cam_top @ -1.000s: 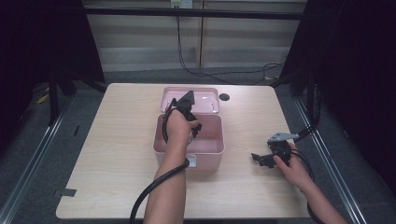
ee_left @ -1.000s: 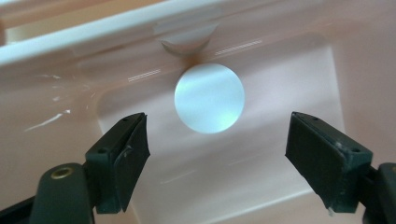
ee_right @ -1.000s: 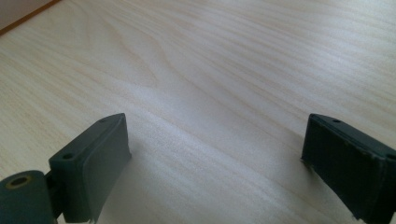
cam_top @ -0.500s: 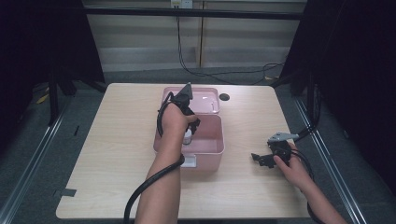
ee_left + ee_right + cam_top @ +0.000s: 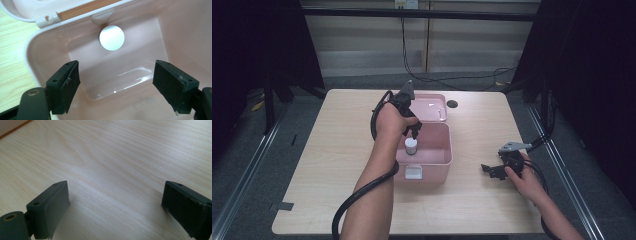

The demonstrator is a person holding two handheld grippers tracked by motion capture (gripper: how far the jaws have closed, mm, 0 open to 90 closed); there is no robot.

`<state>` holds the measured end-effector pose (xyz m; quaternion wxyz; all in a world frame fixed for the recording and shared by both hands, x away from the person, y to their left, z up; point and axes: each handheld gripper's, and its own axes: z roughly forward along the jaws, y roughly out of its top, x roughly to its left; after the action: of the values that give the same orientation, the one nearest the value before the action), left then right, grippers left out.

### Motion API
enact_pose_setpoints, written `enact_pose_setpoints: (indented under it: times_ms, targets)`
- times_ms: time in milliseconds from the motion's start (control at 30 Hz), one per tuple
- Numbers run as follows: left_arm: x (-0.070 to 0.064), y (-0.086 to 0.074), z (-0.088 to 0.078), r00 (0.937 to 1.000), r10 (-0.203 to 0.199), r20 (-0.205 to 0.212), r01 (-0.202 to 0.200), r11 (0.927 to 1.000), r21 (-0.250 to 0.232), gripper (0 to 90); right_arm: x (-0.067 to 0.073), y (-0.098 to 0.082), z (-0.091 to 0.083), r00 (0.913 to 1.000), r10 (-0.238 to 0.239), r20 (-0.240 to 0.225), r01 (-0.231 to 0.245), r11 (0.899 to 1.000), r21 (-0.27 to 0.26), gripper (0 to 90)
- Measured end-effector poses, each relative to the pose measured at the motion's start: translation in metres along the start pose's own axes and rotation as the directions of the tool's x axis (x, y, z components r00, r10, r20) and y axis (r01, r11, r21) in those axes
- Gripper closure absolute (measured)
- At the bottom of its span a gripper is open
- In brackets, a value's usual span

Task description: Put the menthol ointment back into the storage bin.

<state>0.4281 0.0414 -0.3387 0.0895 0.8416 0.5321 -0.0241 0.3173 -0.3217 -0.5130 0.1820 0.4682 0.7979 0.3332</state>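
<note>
The right gripper [image 5: 115,207] hovers low over bare light wooden table [image 5: 120,157], jaws spread wide apart.

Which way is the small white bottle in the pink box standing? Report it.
Upright. The small white bottle stands on the floor of the pink box; the left gripper view looks straight down on its round cap.

Overhead view, two close tool views

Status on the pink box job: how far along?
Done: the small white jar stands inside the open pink box, apart from both jaws. In hand: nothing; the left gripper hangs open above the box. Left: probably closing the lid, which lies open behind. The right gripper is open at the table.
</note>
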Motion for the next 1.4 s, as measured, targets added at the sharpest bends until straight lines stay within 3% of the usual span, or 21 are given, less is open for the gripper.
enact_pose_setpoints:
  times_ms: [500,900,1033,1400]
  targets:
    - [0.012,-0.011,-0.025,0.9931,0.117,-0.004,-0.117,0.9921,-0.044,21.0,0.000,0.000,0.000,1.0000,0.000,0.000,0.000,1.000,0.000,7.0]
    - [0.021,-0.024,-0.045,0.9783,0.207,-0.001,-0.207,0.9755,-0.076,20.9,0.000,0.000,0.000,1.0000,0.000,0.000,0.000,1.000,0.000,7.0]
    - [0.025,-0.030,-0.047,0.9738,0.226,-0.020,-0.227,0.9719,-0.062,20.9,0.000,0.000,0.000,1.0000,0.000,0.000,0.000,1.000,0.000,7.0]
    - [0.039,-0.047,-0.053,0.9706,0.240,-0.019,-0.241,0.9665,-0.089,20.9,0.000,0.000,0.000,1.0000,0.000,0.000,0.000,1.000,0.000,6.9]
